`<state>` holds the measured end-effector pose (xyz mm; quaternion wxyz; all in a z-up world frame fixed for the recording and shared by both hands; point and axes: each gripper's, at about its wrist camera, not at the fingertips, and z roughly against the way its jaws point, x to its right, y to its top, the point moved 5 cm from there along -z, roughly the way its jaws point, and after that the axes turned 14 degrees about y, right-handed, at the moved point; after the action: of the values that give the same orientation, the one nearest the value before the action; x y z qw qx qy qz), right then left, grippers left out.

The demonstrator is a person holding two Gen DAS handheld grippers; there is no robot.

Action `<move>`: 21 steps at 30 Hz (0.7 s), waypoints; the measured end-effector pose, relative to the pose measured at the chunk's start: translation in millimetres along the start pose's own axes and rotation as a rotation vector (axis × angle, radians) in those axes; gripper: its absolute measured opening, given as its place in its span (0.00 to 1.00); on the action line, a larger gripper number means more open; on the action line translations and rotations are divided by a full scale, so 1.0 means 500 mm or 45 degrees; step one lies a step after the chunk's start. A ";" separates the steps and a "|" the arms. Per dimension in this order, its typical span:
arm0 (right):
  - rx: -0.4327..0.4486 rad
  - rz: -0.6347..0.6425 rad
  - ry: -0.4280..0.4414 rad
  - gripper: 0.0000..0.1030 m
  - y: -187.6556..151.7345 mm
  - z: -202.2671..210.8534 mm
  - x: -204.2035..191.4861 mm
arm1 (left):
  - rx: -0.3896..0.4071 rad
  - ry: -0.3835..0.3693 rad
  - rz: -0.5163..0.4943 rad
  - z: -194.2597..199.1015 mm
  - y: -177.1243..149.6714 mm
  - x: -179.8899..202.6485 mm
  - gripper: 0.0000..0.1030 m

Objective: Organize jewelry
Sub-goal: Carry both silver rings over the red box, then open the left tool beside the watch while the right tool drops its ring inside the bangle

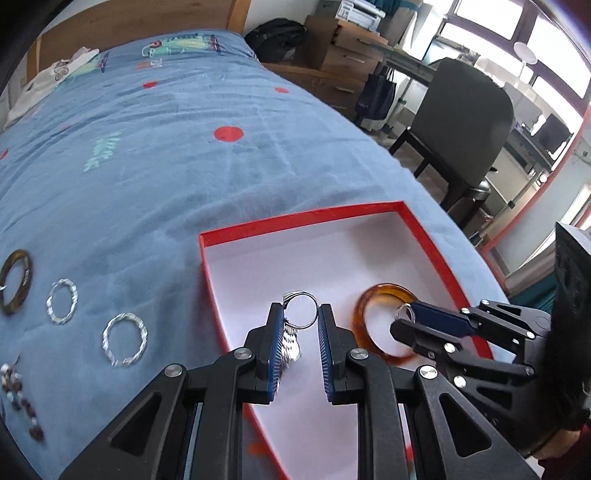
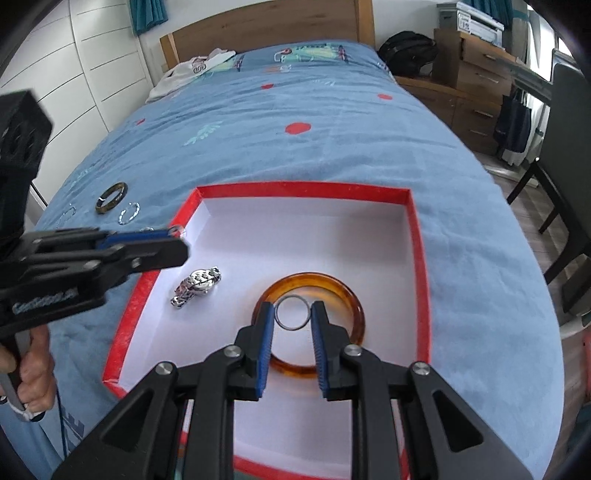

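Note:
A red box (image 1: pixel 295 221) with a white inside sits on the blue bedspread; it also shows in the right wrist view (image 2: pixel 303 190). An amber bangle (image 1: pixel 373 295) (image 2: pixel 351 295) and a silver watch (image 2: pixel 197 286) (image 1: pixel 290 345) lie in it. My left gripper (image 1: pixel 301 312) is shut on a thin silver ring (image 1: pixel 295 297) above the box. My right gripper (image 2: pixel 292 314) is shut on a plain silver ring (image 2: pixel 286 323) above the bangle. A dark bangle (image 1: pixel 16 280) (image 2: pixel 110 197) and two twisted silver rings (image 1: pixel 62 301) (image 1: pixel 125 338) lie on the bed.
A beaded piece (image 1: pixel 18 395) lies at the bed's left edge. White clothing (image 2: pixel 192 70) lies by the wooden headboard (image 2: pixel 266 26). A dark chair (image 1: pixel 465 122) and drawers (image 1: pixel 343 66) stand right of the bed.

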<state>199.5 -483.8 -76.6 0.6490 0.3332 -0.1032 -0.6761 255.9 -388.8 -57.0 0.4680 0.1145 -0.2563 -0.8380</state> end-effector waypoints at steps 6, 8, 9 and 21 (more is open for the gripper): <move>-0.049 -0.009 -0.006 0.19 0.000 -0.032 0.025 | -0.049 0.003 -0.013 -0.044 0.001 -0.012 0.18; -0.066 -0.002 -0.007 0.19 -0.004 -0.042 0.029 | -0.056 0.004 -0.018 -0.051 -0.004 -0.015 0.18; -0.067 0.003 -0.005 0.19 -0.002 -0.044 0.030 | -0.056 0.008 -0.022 -0.055 -0.005 -0.015 0.18; -0.102 0.080 -0.012 0.20 0.002 -0.051 0.020 | -0.086 0.072 -0.085 -0.081 -0.003 0.003 0.19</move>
<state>216.0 -486.2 -98.5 0.6822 0.3004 -0.0894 -0.6606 271.6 -402.3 -91.9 0.4502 0.1309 -0.2107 -0.8578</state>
